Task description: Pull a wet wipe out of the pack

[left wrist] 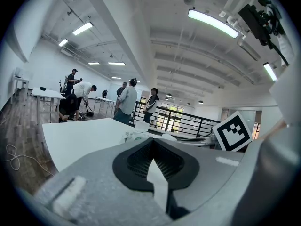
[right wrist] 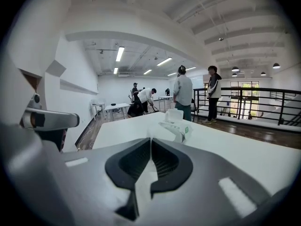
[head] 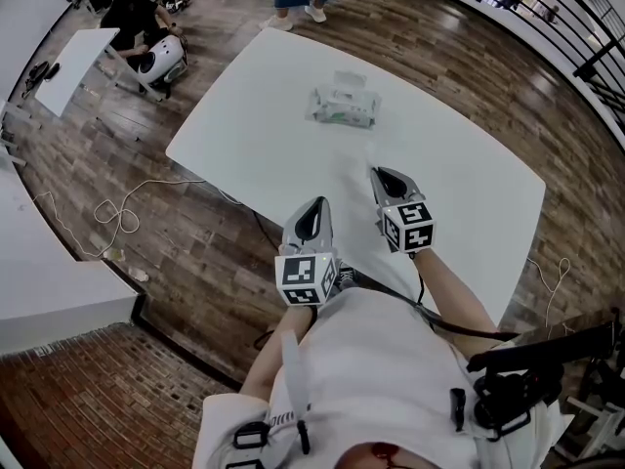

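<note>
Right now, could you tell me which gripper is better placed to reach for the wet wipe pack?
The right. The right gripper is over the table, nearer the wet wipe pack, which sits straight ahead of its shut jaws. The left gripper hangs back at the table's near edge.

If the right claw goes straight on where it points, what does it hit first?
Likely the wet wipe pack, nearly dead ahead; tilted downward, the right claw may touch the white table first.
</note>
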A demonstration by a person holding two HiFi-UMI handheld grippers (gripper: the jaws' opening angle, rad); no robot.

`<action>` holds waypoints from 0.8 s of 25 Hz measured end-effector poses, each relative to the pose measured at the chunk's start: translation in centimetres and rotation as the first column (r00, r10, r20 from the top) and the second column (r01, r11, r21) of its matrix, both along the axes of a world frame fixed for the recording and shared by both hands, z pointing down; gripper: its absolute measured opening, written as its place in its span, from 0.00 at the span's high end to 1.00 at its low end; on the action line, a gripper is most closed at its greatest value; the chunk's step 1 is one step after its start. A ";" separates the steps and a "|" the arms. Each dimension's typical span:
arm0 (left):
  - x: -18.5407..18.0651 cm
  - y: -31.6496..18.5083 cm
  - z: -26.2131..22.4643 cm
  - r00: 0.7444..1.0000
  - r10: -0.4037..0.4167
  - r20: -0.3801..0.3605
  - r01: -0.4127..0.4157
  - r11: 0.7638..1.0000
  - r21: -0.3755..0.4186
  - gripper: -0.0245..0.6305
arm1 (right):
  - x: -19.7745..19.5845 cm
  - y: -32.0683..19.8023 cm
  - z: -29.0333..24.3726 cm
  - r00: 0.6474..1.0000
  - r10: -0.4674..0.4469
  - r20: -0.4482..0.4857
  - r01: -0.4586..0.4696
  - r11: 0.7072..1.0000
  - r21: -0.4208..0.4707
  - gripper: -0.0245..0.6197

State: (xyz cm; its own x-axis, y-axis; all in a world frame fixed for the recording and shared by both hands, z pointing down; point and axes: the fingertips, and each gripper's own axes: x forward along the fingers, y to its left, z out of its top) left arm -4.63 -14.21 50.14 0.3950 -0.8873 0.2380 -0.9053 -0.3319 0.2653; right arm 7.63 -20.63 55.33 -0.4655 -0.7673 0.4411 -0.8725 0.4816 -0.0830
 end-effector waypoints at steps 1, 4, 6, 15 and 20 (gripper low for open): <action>0.0 0.0 0.0 1.000 0.000 0.000 0.000 1.000 0.000 0.96 | 0.0 0.3 0.2 1.000 0.001 0.002 -0.001 1.000 -0.006 0.94; 0.0 0.0 0.0 1.000 0.000 0.001 0.000 1.000 -0.002 0.96 | -0.1 1.0 0.8 1.000 0.006 0.010 -0.006 1.000 -0.025 0.94; 0.0 0.1 0.0 1.000 0.000 0.003 0.000 1.000 -0.003 0.96 | -0.1 1.6 1.2 1.000 0.008 0.012 -0.007 0.999 -0.038 0.94; 0.0 -0.1 0.3 1.000 -0.007 0.007 0.007 1.000 -0.005 0.96 | -0.8 4.1 4.0 1.000 -0.027 -0.010 0.026 0.995 -0.095 0.94; -0.3 0.1 0.4 1.000 -0.013 0.008 0.013 1.000 -0.008 0.96 | -1.4 5.6 5.5 0.999 -0.044 -0.020 0.041 0.991 -0.125 0.94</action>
